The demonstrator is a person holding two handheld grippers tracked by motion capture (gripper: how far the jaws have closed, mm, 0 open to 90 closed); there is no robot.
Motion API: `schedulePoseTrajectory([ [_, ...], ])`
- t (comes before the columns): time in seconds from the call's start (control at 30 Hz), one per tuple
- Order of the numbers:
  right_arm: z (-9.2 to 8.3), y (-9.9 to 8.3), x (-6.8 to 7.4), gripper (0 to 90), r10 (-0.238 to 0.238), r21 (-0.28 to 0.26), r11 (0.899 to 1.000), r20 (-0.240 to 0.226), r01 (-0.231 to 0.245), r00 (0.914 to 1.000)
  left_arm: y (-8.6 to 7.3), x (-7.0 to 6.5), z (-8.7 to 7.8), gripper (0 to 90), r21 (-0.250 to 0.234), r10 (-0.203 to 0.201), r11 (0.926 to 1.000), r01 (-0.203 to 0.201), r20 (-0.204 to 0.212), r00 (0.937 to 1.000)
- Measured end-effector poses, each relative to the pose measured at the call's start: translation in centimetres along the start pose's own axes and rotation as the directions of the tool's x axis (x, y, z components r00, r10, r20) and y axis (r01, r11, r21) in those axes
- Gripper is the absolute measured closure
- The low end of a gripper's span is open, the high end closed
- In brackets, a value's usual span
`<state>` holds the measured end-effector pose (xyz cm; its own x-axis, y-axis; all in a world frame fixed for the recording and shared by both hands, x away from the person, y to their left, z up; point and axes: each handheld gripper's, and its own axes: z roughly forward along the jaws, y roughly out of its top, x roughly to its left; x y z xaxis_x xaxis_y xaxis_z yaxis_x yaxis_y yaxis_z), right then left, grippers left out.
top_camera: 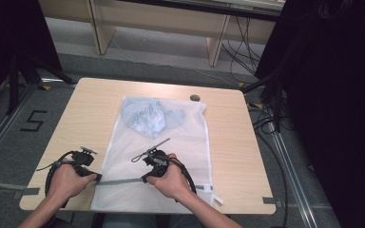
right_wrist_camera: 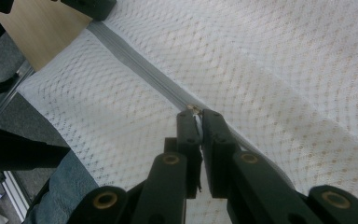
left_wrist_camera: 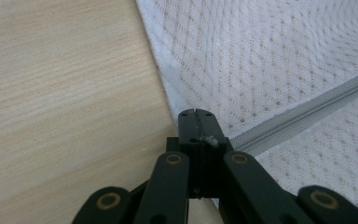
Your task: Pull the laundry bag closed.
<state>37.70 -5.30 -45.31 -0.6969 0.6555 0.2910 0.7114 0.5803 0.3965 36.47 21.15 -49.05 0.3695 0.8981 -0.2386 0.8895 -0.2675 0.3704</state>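
Right gripper view: zipper pull (right_wrist_camera: 195,110) was pinched by right gripper (right_wrist_camera: 198,116), left gripper (left_wrist_camera: 196,114) clamped on mesh bag (left_wrist_camera: 279,56) edge; zipping was judged under way, a steady pull next.

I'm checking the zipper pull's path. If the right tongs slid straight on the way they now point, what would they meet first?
Probably the left tongs. The right tongs, shut on the zipper pull, point along the grey zipper of the mesh laundry bag, whose far end the left tongs pinch at the bag's edge. Depth is uncertain.
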Motion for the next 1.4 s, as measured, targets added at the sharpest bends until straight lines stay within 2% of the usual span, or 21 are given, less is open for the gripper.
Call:
schedulePoseTrajectory([
  [0.07, -0.1, 0.0, 0.0, 87.2, 0.007, 0.004, 1.000, 0.000, -0.007, 1.0000, 0.0, -0.1, 0.1, 90.0, -0.010, -0.014, 0.9998, 0.014, 0.000, 0.9999],
  [0.1, -0.1, 0.0, 0.0, 87.2, 0.005, 0.001, 1.000, 0.003, -0.005, 1.0000, 0.0, 0.0, 0.0, 90.0, -0.002, -0.003, 1.0000, 0.003, 0.002, 1.0000],
  [0.17, -0.2, 0.0, 0.0, 87.2, 0.007, 0.001, 1.000, 0.007, -0.007, 1.0000, 0.0, -0.1, 0.0, 90.0, -0.007, -0.010, 0.9999, 0.010, 0.002, 0.9999],
  [0.2, -0.2, 0.0, -0.1, 87.1, 0.007, 0.002, 1.000, 0.008, -0.007, 0.9999, 0.0, 0.0, 0.0, 90.0, 0.003, 0.003, 1.0000, -0.003, 0.001, 1.0000],
  [0.43, -0.4, -0.2, -0.2, 87.1, 0.006, 0.002, 1.000, 0.012, -0.006, 0.9999, 0.0, 0.0, 0.0, 90.0, 0.000, -0.001, 1.0000, 0.001, 0.000, 1.0000],
  [0.6, -0.4, -0.3, -0.4, 87.1, 0.022, 0.003, 1.000, 0.011, -0.022, 0.9997, 0.0, -0.1, 0.1, 90.0, -0.010, -0.014, 0.9999, 0.014, 0.001, 0.9999],
  [0.7, -0.6, -0.4, -0.6, 87.2, 0.017, 0.001, 1.000, 0.016, -0.017, 0.9997, 0.0, 0.0, 0.0, 90.0, -0.002, -0.003, 1.0000, 0.003, 0.001, 1.0000],
  [0.83, -0.7, -0.4, -0.5, 87.2, 0.026, 0.003, 1.000, 0.013, -0.027, 0.9996, 0.0, -0.1, 0.1, 90.0, -0.014, -0.016, 0.9998, 0.016, 0.000, 0.9999],
  [0.87, -0.7, -0.4, -0.6, 87.1, 0.027, 0.002, 1.000, 0.012, -0.027, 0.9996, 0.0, 0.1, -0.1, 90.0, 0.011, 0.010, 0.9999, -0.010, 0.001, 0.9999],
  [0.93, -0.8, -0.5, -0.6, 87.1, 0.021, 0.004, 1.000, 0.010, -0.021, 0.9997, 0.0, -0.1, 0.1, 90.0, -0.010, -0.013, 0.9999, 0.013, 0.000, 0.9999],
  [1.03, -0.9, -0.5, -0.6, 87.2, 0.043, 0.008, 0.999, 0.015, -0.043, 0.9990, 0.0, 0.0, 0.1, 90.0, -0.013, -0.013, 0.9998, 0.013, -0.001, 0.9999],
  [1.17, -1.1, -0.5, -0.7, 87.2, 0.035, 0.003, 0.999, 0.013, -0.035, 0.9993, 0.0, 0.0, 0.0, 89.9, -0.002, -0.002, 1.0000, 0.002, -0.001, 1.0000],
  [1.2, -1.2, -0.6, -0.6, 87.1, 0.048, 0.011, 0.999, 0.011, -0.048, 0.9988, 0.0, 0.0, 0.0, 90.0, 0.000, 0.000, 1.0000, 0.000, 0.000, 1.0000],
  [1.23, -1.2, -0.6, -0.6, 87.1, 0.044, 0.011, 0.999, 0.017, -0.044, 0.9989, 0.0, 0.1, -0.1, 90.0, 0.008, 0.008, 0.9999, -0.009, 0.001, 1.0000],
  [1.27, -1.2, -0.6, -0.7, 87.2, 0.034, 0.002, 0.999, 0.016, -0.034, 0.9993, 0.0, 0.0, 0.0, 90.0, 0.000, -0.001, 1.0000, 0.001, 0.001, 1.0000],
  [1.3, -1.3, -0.6, -0.7, 87.1, 0.045, 0.004, 0.999, 0.015, -0.045, 0.9989, 0.0, 0.0, 0.0, 90.0, -0.002, -0.004, 1.0000, 0.004, 0.000, 1.0000],
  [1.4, -1.2, -0.7, -0.9, 87.1, 0.028, -0.002, 1.000, 0.018, -0.028, 0.9994, 0.0, 0.0, 0.0, 90.0, -0.001, -0.002, 1.0000, 0.002, 0.000, 1.0000],
])
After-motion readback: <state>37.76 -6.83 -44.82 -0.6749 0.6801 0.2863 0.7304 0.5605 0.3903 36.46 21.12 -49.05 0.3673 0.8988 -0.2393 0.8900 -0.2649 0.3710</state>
